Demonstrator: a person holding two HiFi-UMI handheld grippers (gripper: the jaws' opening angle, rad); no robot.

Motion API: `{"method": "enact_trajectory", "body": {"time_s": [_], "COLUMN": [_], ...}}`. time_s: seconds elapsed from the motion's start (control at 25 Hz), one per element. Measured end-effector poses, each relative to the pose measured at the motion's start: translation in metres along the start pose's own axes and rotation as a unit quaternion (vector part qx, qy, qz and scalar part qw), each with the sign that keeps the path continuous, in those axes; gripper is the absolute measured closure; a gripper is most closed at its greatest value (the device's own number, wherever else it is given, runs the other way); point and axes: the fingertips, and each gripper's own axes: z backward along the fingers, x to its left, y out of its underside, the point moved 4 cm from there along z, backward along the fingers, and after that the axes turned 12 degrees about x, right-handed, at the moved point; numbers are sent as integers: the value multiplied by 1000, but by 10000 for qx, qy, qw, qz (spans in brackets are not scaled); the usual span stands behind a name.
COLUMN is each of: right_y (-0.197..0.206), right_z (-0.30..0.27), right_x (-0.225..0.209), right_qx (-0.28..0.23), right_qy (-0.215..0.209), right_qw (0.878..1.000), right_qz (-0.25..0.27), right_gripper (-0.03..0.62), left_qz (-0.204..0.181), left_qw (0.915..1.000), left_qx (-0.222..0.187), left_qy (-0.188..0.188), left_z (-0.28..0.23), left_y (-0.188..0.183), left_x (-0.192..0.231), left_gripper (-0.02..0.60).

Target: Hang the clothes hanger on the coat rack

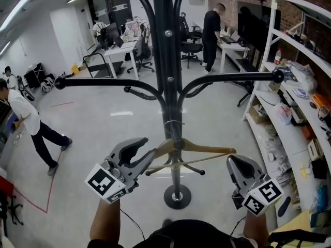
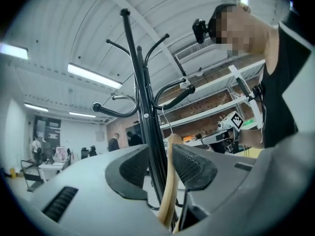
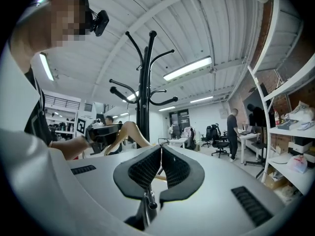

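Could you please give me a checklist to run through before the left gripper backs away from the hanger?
1. Left gripper jaws apart: ok.
2. Wooden hanger free of the left pads: cannot tell; its arm stands between them, close against one pad.
3. Hanger's hook seated on the coat rack: cannot tell; the wire rises towards a lower branch by the pole.
4. Right gripper shut, apart from the hanger's end: ok.
5. Hanger roughly level in the head view: ok.

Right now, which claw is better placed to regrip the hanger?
Left: the left claw stands open with the hanger arm between its jaws; the right claw is shut, holding nothing.
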Motion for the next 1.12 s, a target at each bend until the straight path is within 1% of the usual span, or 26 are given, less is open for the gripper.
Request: {"method": "enact_trajectory", "body": {"time_s": [0.08,0.24,0.36,0.48,0.56,0.68,0.72,0.76,0.8,0.84,0.92,1.12], "right_y": [-1,2,7,12,16,22,23,24,24,23,22,24], "right_z": [-3,-6,-7,-3,-2,4,6,9,11,14,22,47], "right_x": [0,0,-1,-6,-10,-11,-10,-8,-4,1,14,48], "right_qx": [-13,-29,-14,-16,7,45,46,38,23,3,-35,-67], "right_qy": [-111,-352,-547,-706,-801,-937,-974,-1007,-1038,-1069,-1101,-968], "right_qw": [9999,9994,9985,9974,9966,9954,9951,9948,9945,9942,9939,9952], "right_qz": [5,-28,-72,-138,-175,-203,-187,-159,-125,-91,-31,89], "right_gripper": [585,585,585,585,585,585,585,585,586,585,585,585], "left_qz": [-12,297,478,831,1090,1210,1248,1295,1326,1327,1315,1469], "left_qw": [9995,9969,9936,9881,9840,9792,9769,9745,9724,9708,9689,9713], "left_qx": [9,50,76,-61,-112,-78,-118,-196,-291,-374,-436,-404], "left_qy": [-319,-728,-1016,-1295,-1405,-1625,-1731,-1823,-1896,-1961,-2051,-1826], "left_z": [10,28,40,55,62,74,80,85,91,96,107,132], "left_y": [1,8,12,14,19,26,26,25,25,26,29,41], "left_x": [2,4,-3,-15,-28,-50,-56,-61,-66,-72,-85,-126], "left_gripper": [439,439,439,439,440,446,452,480,545,580,580,580]}}
